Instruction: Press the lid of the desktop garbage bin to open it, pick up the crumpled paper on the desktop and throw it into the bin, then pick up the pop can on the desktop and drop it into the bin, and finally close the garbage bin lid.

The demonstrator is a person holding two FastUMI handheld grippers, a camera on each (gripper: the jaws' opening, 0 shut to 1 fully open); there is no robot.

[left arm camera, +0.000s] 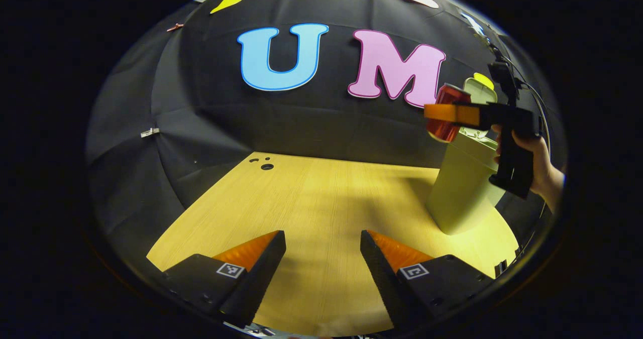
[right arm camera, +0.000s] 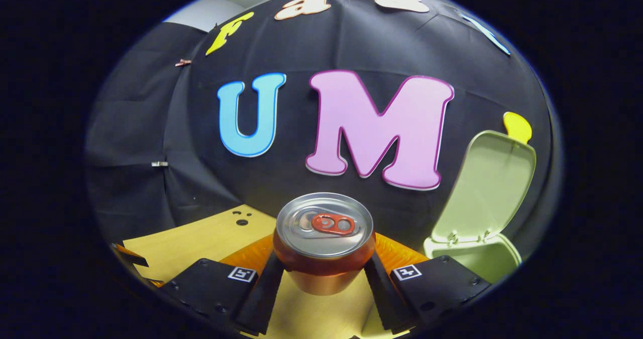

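A red pop can (right arm camera: 324, 248) with a silver top and red tab sits clamped between the fingers of my right gripper (right arm camera: 324, 273), held up in the air. In the left gripper view that gripper (left arm camera: 454, 115), held by a hand (left arm camera: 545, 168), carries the can (left arm camera: 447, 113) level with the top of the pale green bin (left arm camera: 459, 188), just to its left. The bin's lid (right arm camera: 490, 186) stands raised and its mouth (right arm camera: 485, 256) is uncovered at the lower right. My left gripper (left arm camera: 323, 266) hangs open low over the wooden desktop (left arm camera: 321, 198), nothing between its fingers.
The desktop has a few small holes (left arm camera: 266, 166) near its far left corner. Black cloth walls close off the back and left. The bin stands near the table's right edge.
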